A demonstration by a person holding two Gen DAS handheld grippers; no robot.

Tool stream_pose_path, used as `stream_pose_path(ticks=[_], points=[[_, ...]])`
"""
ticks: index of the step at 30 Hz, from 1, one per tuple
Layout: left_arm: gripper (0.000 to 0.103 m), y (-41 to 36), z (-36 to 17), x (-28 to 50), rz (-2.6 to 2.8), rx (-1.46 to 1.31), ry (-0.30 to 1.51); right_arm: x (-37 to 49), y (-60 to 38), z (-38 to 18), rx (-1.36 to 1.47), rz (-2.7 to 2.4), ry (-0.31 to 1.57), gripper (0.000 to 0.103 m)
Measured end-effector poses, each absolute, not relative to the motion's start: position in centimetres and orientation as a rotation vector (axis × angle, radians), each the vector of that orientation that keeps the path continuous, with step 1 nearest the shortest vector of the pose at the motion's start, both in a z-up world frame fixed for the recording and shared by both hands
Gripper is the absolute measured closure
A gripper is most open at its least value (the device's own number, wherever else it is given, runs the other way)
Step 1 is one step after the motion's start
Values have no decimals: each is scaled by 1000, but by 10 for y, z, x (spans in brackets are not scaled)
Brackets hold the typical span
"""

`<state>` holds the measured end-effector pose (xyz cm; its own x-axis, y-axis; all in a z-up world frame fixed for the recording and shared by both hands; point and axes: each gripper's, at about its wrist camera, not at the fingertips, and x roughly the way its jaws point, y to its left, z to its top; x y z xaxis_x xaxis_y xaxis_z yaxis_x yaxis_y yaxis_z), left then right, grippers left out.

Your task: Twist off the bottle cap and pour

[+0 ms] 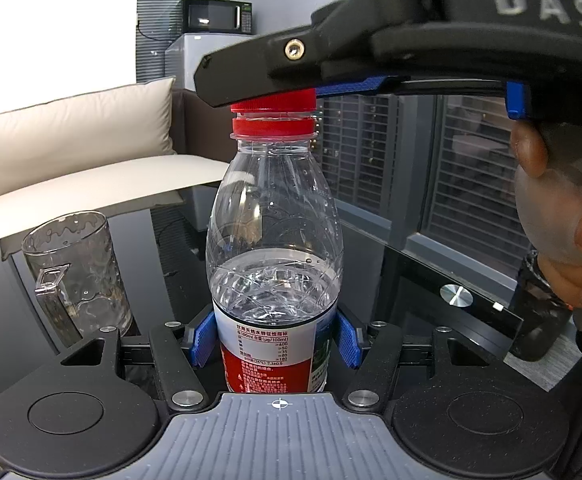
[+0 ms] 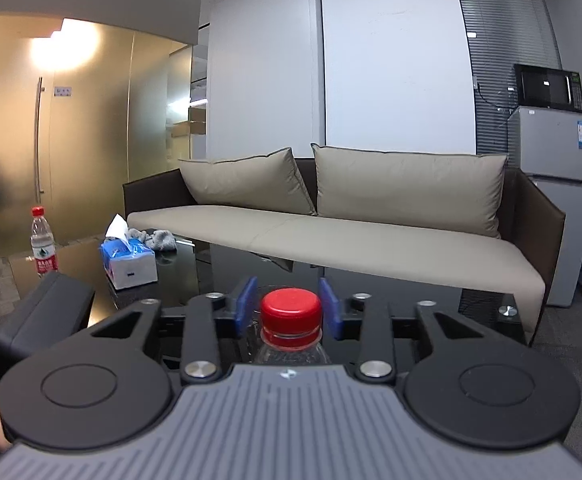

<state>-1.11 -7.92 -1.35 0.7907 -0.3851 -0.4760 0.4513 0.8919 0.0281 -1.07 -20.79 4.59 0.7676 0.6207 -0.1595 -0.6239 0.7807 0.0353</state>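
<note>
A clear water bottle (image 1: 275,240) with a red-and-white label stands upright on the dark glass table, about half full. My left gripper (image 1: 277,342) is shut on its labelled body, blue pads against both sides. Its red cap (image 1: 273,102) sits raised above the red collar ring. In the left wrist view my right gripper comes in from the upper right at the cap. In the right wrist view my right gripper (image 2: 289,308) has its blue pads either side of the red cap (image 2: 291,310) with small gaps, not clamping it. An empty glass mug (image 1: 77,272) stands to the left.
A second water bottle (image 2: 43,242), a tissue box (image 2: 129,262) and a grey cloth (image 2: 157,238) sit on the far left of the glass table (image 2: 195,276). A beige sofa (image 2: 331,240) runs behind it. A microwave on a small fridge (image 2: 551,200) stands at the right.
</note>
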Motion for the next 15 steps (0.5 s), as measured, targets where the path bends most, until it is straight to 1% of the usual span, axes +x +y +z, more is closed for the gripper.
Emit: stream_pose_path(ticks=[10, 15], points=[[47, -78, -12, -10, -453, 145, 480, -9, -209, 46, -70, 699, 158, 71], [47, -77, -11, -13, -453, 146, 479, 4, -221, 51, -124, 827, 174, 71]])
